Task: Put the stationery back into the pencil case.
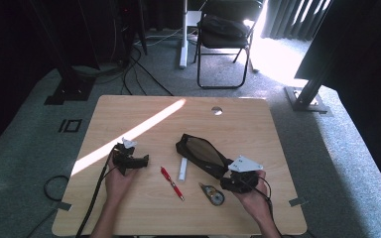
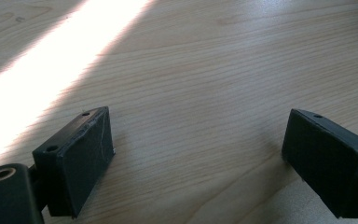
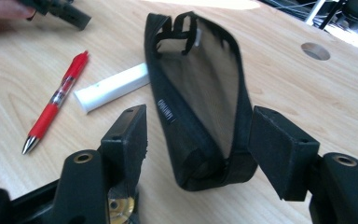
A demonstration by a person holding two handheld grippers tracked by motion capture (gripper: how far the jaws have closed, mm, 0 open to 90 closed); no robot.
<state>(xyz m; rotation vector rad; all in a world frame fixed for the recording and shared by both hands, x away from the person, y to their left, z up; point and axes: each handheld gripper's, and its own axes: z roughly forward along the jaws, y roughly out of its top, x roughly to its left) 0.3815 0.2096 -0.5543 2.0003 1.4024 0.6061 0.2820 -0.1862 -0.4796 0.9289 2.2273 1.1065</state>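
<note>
The right claw [image 3: 196, 140] stands wide around the black mesh pouch [image 3: 200, 88], not pressing; a white tube [image 3: 112, 87] and a red pen [image 3: 56, 100] lie beside it on the bench [image 3: 335, 93]; the left claw [image 2: 198, 163] gapes wide.

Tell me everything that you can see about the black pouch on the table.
The black pouch is a long, narrow fabric case with a see-through mesh side panel, a small loop strap at its far end and a tiny white label on its edge. It stands on its narrow edge on the wooden table, empty as far as the mesh shows. Its near end lies between the open jaws of the right tool, whose pads do not press on it. A white tube lies beside it.
</note>
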